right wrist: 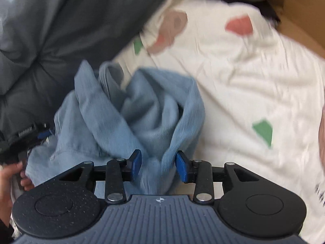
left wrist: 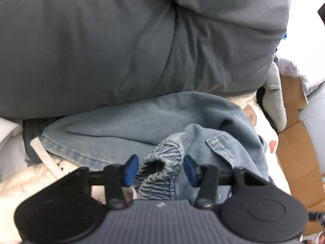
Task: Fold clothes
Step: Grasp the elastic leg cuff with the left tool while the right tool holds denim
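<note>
While the denim shorts [left wrist: 154,126] lie crumpled on the bed [right wrist: 233,85], their stretchy waistband [left wrist: 160,162] sits between the left claw [left wrist: 160,168] pads, apart — right claw [right wrist: 158,164] apart too, straddling cloth.

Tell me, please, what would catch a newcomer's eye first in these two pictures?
The crumpled light blue denim garment dominates the middle of both views, its gathered waistband bunched between the blue pads of the left gripper. Behind it bulges a grey duvet; to its right spreads a cream sheet with red and green patches.
</note>
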Motion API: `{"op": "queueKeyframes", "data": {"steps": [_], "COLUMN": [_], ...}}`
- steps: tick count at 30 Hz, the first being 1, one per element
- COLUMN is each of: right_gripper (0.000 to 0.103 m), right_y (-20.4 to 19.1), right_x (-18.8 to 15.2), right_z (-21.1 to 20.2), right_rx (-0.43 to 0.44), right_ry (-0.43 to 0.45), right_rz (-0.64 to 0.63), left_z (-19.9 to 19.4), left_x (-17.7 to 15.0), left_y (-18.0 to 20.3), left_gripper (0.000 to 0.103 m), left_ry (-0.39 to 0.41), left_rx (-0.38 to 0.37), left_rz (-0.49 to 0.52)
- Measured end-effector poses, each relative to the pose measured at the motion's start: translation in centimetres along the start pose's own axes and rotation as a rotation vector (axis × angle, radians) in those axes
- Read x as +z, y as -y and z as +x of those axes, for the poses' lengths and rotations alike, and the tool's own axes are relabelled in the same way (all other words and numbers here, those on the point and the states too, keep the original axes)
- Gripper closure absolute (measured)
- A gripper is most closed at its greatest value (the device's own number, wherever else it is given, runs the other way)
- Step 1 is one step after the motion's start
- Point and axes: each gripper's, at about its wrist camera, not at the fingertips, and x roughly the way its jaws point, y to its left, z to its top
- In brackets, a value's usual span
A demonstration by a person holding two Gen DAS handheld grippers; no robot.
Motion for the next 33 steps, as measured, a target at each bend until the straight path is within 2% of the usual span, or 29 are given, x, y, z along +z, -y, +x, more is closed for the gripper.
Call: {"op": "queueKeyframes", "data": {"steps": [4,7,9,11,14,16,22,23,24,26,27,29,31,33], "right_gripper": [0.052,0.052,0.052,0.05,0.041,0.041,0.04,0.039,0.039,0.041,0.042,0.056,0.061,0.061], "right_y": [-1.1,-2.3,-3.5,-4.6,-5.9,-6.8,-8.2,-8.1,-8.1,-8.3,-8.5,-9.1,-9.7,-10.1], "right_x": [2.2,3.3,4.1,4.7,5.3,5.5,5.8,5.7,5.6,5.5,5.5,5.5,5.6,5.7], "right_z": [0.7,1.5,2.5,3.5,5.2,6.1,8.7,9.0,9.3,9.7,9.5,9.0,8.5,8.1], "right_rx": [0.049,0.092,0.116,0.143,0.166,0.172,0.165,0.164,0.167,0.176,0.179,0.184,0.194,0.205], "right_ry": [0.031,0.04,0.037,0.038,0.028,0.017,-0.017,-0.024,-0.029,-0.033,-0.029,-0.018,0.0,0.017], "right_rz": [-0.055,-0.105,-0.136,-0.164,-0.186,-0.21,-0.243,-0.242,-0.241,-0.245,-0.257,-0.285,-0.311,-0.339], "left_z": [0.0,0.3,0.5,0.9,2.0,2.7,2.7,2.6,2.5,2.2,2.0,1.3,0.6,-0.1], "left_x": [0.5,0.9,1.1,1.2,1.2,1.2,1.1,1.1,1.0,0.9,0.8,0.8,0.7,0.7], "left_y": [-0.5,-0.6,-0.7,-0.7,-0.9,-1.1,-0.6,-0.5,-0.4,0.0,0.2,0.3,0.2,0.0], "left_gripper": [0.06,0.057,0.046,0.04,0.039,0.039,0.049,0.054,0.063,0.07,0.075,0.079,0.08,0.082], "left_ry": [-0.007,-0.017,-0.022,-0.04,-0.09,-0.11,-0.107,-0.108,-0.107,-0.097,-0.091,-0.075,-0.057,-0.038], "left_rx": [-0.011,-0.005,-0.004,-0.006,-0.017,-0.017,-0.03,-0.029,-0.03,-0.024,-0.02,-0.02,-0.024,-0.034], "left_rz": [-0.022,-0.023,-0.019,-0.017,-0.009,-0.003,0.05,0.06,0.068,0.097,0.113,0.118,0.109,0.082]}}
